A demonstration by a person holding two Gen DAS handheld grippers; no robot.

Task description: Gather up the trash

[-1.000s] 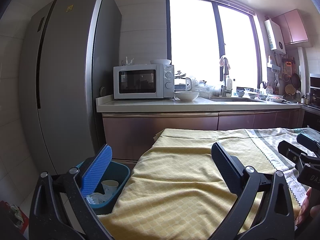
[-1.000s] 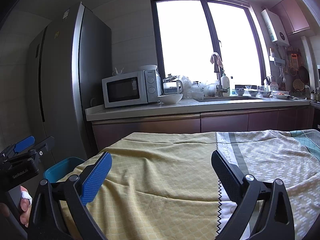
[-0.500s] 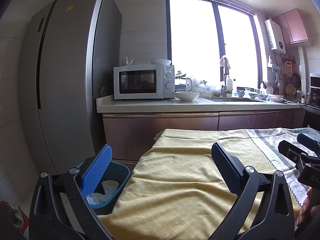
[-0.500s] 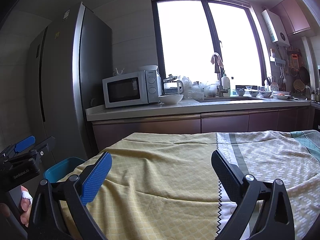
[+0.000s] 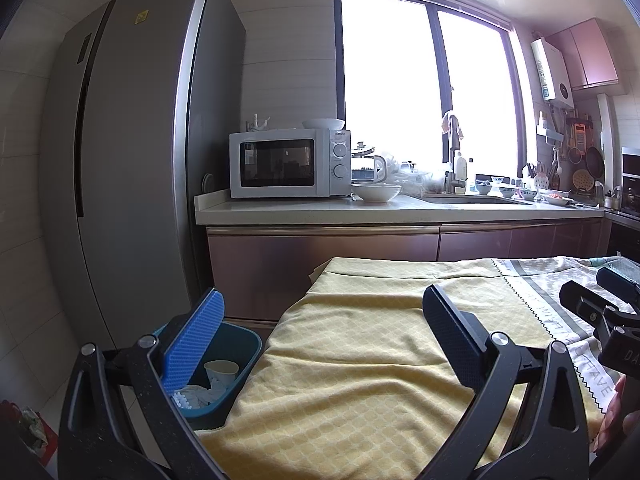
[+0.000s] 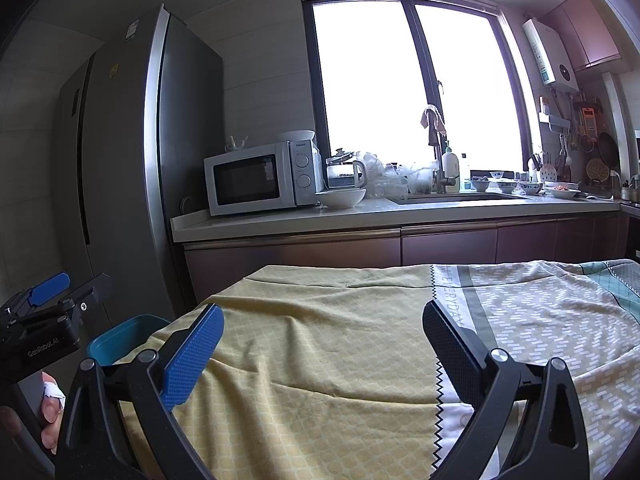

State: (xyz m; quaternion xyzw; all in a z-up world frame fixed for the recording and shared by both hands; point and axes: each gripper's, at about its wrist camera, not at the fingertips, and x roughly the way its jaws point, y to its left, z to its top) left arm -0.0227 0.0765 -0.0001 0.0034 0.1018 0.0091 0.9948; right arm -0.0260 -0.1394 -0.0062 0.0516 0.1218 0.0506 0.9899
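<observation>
- Trash sits in the teal bin [image 5: 244, 350] on the floor, just beside the left edge of the table: a paper cup [image 5: 221, 369] upright, with crumpled white wrappers [image 5: 198, 392] around it.
- Your left gripper [image 5: 322, 328] is spread wide and holds nothing; it hangs over the left edge of the table, its blue pad in front of the bin.
- Your right gripper [image 6: 323, 338] is likewise wide apart and empty, over the middle of the table.
- You have a yellow tablecloth [image 6: 320, 344] covering the table, with a grey patterned band toward its right side.
- Beyond the table stands the kitchen counter [image 5: 400, 210], carrying a white microwave [image 5: 290, 162] and a white bowl [image 5: 376, 192].
</observation>
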